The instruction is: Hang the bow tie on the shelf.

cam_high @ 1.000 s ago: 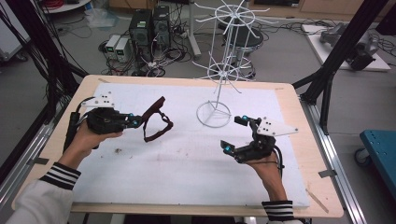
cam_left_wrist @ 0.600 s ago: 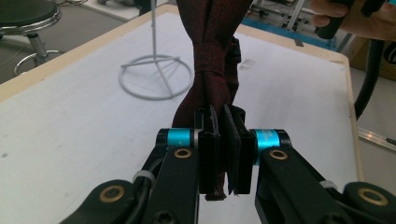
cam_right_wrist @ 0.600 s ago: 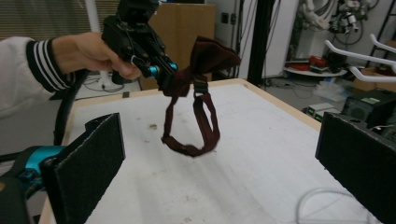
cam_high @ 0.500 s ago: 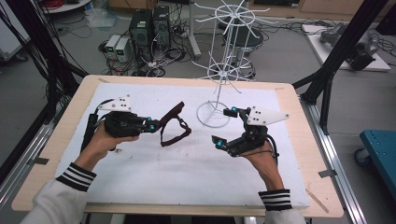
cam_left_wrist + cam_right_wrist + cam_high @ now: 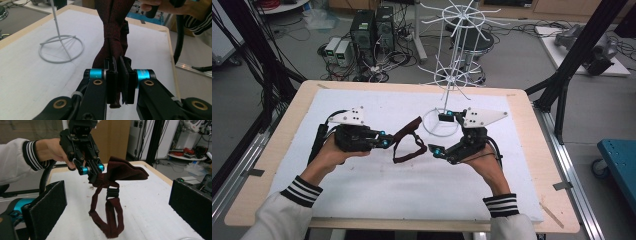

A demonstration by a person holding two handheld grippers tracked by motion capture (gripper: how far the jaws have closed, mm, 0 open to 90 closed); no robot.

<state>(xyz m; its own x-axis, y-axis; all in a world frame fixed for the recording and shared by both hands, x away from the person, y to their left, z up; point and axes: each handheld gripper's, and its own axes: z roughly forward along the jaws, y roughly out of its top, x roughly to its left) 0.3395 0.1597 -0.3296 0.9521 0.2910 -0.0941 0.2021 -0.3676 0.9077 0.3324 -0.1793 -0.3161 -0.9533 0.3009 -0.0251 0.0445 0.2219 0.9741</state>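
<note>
Hands hold two grippers low over the table. Left gripper has its jaws clamped on a dark red bow tie, strap dangling above the surface. Right gripper faces it, jaws wide open, holding nothing. Beyond stands a white wire rack.

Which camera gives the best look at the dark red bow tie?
The right gripper view: the bow tie hangs in full, strap loop and clasp visible. The left gripper view shows only its pinched end close up; the high view shows it small.
</note>
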